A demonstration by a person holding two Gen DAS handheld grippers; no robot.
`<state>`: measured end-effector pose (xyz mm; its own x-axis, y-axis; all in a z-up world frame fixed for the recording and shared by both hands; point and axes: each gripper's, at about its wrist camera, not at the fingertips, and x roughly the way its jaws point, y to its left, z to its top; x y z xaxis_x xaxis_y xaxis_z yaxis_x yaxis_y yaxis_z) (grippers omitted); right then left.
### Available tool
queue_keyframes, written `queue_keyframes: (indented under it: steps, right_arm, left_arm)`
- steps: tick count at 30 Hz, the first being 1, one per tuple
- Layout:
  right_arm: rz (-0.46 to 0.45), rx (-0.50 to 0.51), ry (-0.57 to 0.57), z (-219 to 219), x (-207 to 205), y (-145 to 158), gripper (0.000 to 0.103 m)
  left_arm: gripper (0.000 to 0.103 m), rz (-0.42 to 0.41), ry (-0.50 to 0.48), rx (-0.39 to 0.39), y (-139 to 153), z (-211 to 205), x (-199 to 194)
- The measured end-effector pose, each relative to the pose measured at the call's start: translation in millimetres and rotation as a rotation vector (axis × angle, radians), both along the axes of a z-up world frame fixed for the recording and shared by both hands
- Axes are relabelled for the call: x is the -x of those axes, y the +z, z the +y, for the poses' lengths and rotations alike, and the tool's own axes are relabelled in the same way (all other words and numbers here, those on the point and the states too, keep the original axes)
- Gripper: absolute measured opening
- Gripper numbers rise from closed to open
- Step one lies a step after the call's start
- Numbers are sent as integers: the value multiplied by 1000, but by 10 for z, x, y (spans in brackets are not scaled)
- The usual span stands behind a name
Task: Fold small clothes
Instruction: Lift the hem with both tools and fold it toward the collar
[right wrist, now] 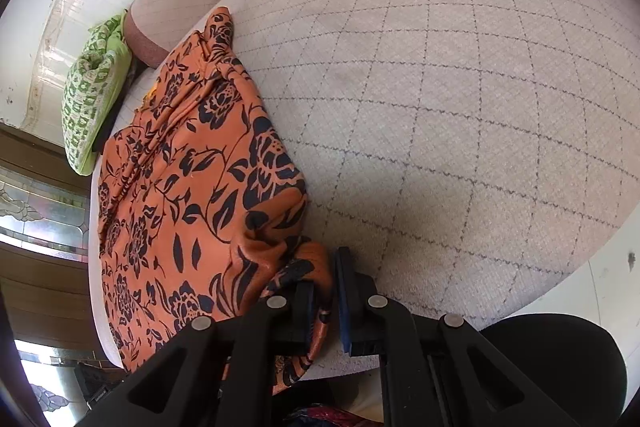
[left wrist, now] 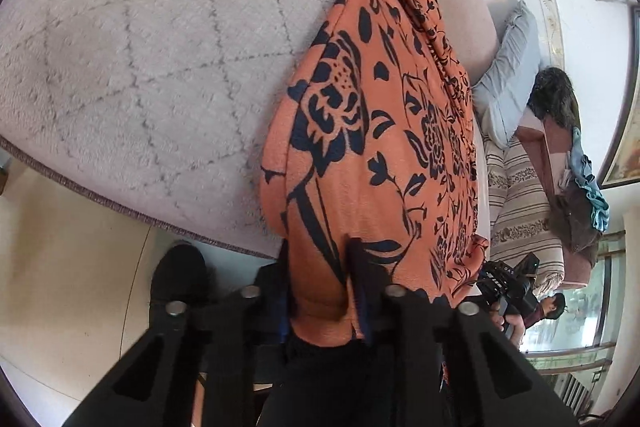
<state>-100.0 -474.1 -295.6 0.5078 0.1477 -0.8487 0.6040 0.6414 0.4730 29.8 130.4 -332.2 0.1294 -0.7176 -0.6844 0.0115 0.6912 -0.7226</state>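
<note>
orange cloth (left wrist: 360, 131) with dark floral print lies along one side of a pale rug (left wrist: 160, 59) with a grey diamond grid, which covers a raised, soft surface with a dark piped edge; floor shows beyond that edge. left claw (left wrist: 318, 291): fingers closed onto the near end of the cloth, orange fabric filling the gap between the pads, so it has hold of the hem. from there the cloth runs away from the camera in a long, partly folded strip, bunched and creased at the far end. right claw (right wrist: 325, 295): fingers nearly together with a gathered corner of the cloth pinched between them, blue pad visible on the right finger (right wrist: 344, 291). in the right wrist view the cloth (right wrist: 180, 187) spreads to the left of the claw, flat in the middle, wrinkled toward the far end, its near edge hanging over the rug border. green patterned pillow (right wrist: 92, 107) sits just beyond the cloth's far left side. grey pillow (left wrist: 508, 67) and striped cover (left wrist: 520, 211) lie past the cloth in the left wrist view.
</note>
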Motion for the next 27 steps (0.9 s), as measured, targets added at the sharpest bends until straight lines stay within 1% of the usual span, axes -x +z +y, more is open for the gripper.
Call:
queue_keyframes:
  steps: [1,2,7,11,13,16,19,22,25,26,27]
  right_arm:
    - [-3,3,3,2,3,0,11]
    - [-6,5,4,9,9,0,11]
    - [-17,6,20,36,7,79,10]
    - [-111,-41,12,11,-25,307,10]
    - [-170,-62,10,-23,-57,477,10]
    - [-229,-82,0,-76,-121,683,10]
    - [-265,-113,-25,-158,-196,790,10]
    - [-279,-157,-51,-257,-304,825,10]
    - [-295,-196,-83,-401,-479,870,10]
    - [-318,-208,-104,-499,-663,930,10]
    - [-318,-208,-104,-499,-663,930,10]
  left_arm:
    - [14,-6,-1,2,16,1,2]
    - [12,-13,1,1,35,0,1]
    - [10,-65,10,19,250,-68,-53]
    - [10,-99,25,72,493,-57,-180]
    - [10,-126,19,78,630,-76,-252]
    - [10,-162,6,89,828,-104,-400]
    - [10,-186,4,106,1002,-135,-601]
    - [10,-201,2,107,1134,-171,-816]
    - [10,-229,-2,91,1298,-273,-1154]
    - [10,-231,1,90,1327,-301,-1265]
    - [10,-231,8,86,1357,-338,-1426]
